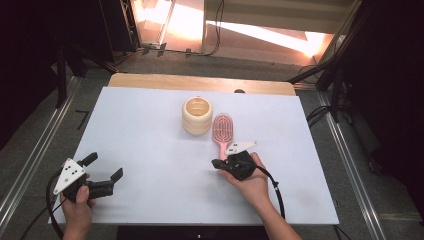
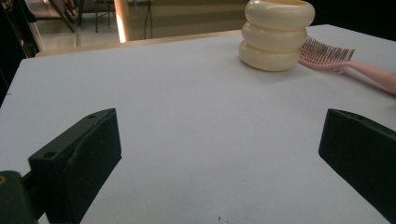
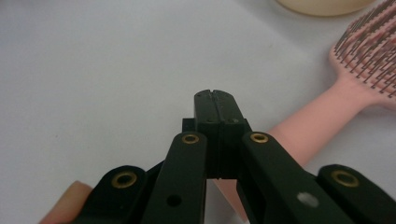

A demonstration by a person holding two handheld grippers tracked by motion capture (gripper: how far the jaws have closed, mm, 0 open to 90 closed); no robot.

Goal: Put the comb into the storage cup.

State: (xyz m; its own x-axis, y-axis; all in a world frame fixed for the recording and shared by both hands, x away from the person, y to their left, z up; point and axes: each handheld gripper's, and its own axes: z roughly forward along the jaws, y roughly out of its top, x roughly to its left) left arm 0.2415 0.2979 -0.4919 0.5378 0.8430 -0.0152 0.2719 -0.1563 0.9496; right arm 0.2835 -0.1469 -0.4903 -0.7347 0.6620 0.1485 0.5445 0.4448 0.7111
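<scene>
Right tool [image 3: 215, 95]: fully closed, empty, beside hairbrush [image 3: 327, 116] handle.
Left tool [image 2: 219, 154]: wide open, empty.
Risk: brush pushed away (jaws not reopened).

White table [image 1: 150, 150] with a bare wooden strip along its far edge fills the centre of the high view. Directly on it, above centre: one cream ribbed container [image 1: 197, 115], upright. Just to its right lies a pink hairbrush [image 1: 222, 131], bristles up, handle pointing toward the bottom.
</scene>
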